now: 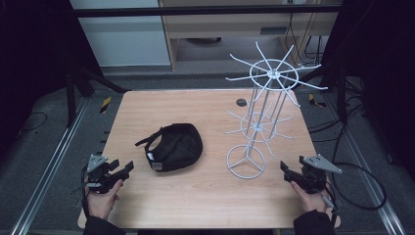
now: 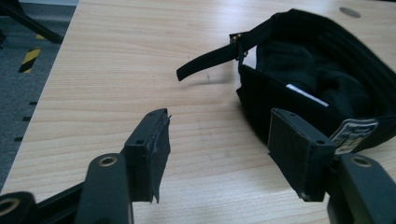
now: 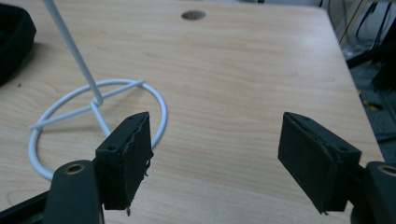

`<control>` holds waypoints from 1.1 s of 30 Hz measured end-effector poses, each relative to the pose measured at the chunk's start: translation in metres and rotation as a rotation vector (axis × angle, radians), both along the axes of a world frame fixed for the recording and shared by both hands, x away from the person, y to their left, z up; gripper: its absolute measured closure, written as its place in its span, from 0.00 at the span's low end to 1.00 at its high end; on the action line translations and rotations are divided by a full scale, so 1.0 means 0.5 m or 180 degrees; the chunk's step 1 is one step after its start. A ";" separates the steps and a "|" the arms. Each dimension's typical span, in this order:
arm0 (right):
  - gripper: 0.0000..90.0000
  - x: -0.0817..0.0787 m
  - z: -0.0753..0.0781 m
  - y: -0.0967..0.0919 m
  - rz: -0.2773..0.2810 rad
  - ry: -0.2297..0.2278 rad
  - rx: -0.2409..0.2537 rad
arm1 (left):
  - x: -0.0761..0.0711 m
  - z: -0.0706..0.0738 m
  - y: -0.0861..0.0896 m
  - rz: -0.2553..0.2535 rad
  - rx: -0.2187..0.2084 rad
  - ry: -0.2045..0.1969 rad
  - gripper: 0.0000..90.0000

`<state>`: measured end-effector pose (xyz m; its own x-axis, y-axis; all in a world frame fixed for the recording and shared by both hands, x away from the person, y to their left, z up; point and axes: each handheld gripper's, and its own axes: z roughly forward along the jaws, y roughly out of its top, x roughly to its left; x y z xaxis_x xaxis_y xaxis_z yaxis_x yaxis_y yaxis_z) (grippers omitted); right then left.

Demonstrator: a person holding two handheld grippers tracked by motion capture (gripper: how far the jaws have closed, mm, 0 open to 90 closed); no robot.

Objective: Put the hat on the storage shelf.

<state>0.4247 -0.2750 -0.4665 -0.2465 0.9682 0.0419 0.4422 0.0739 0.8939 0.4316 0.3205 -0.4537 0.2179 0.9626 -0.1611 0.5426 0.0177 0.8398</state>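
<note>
the left gripper (image 1: 126,170) sits low at the near left corner of the light wooden table (image 1: 195,105), jaws spread wide with nothing between them. in the left gripper view its right jaw stands just in front of the black fabric cap (image 2: 322,84), which lies upside down with its hollow facing up and its loose adjuster strap (image 2: 210,58) sticking out over bare wood. the right gripper (image 1: 285,169) hangs at the near right edge, jaws also fully apart and empty; in the right gripper view the round base ring of the white wire display stand (image 3: 100,112) lies just beyond its left jaw.

seen from above, the cap (image 1: 175,146) rests left of centre and the tall, spoked stand (image 1: 264,98) rises well apart to its right.

the likely work is hanging the cap on a prong, and the risks look plain. the cap is soft: a pinch on one thin wall or on the strap alone could let it fold, swing or slip out on the lift. the stand looks light and top-heavy on its thin stem, so a nudge from the right gripper, or the cap dragged against a prong, could tip or slide it. the spokes crowd closely, and the strap could snag one.
</note>
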 end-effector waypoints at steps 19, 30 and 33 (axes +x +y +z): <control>0.43 -0.016 -0.003 0.120 0.0734 0.0148 -0.0057 | -0.007 0.017 -0.046 -0.0220 0.0061 -0.0055 0.58; 0.49 -0.029 0.000 0.196 0.1008 0.0148 -0.0054 | 0.007 0.025 -0.068 -0.0233 0.0059 -0.0098 0.58; 0.50 -0.029 -0.001 0.212 0.1074 0.0149 -0.0060 | 0.012 0.024 -0.075 -0.0241 0.0077 -0.0107 0.58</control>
<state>0.4102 -0.1692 -0.4670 -0.5513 0.8332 0.0436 0.4306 0.2394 0.8702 0.4375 0.2828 -0.4419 0.2949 0.9467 -0.1292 0.5130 -0.0428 0.8573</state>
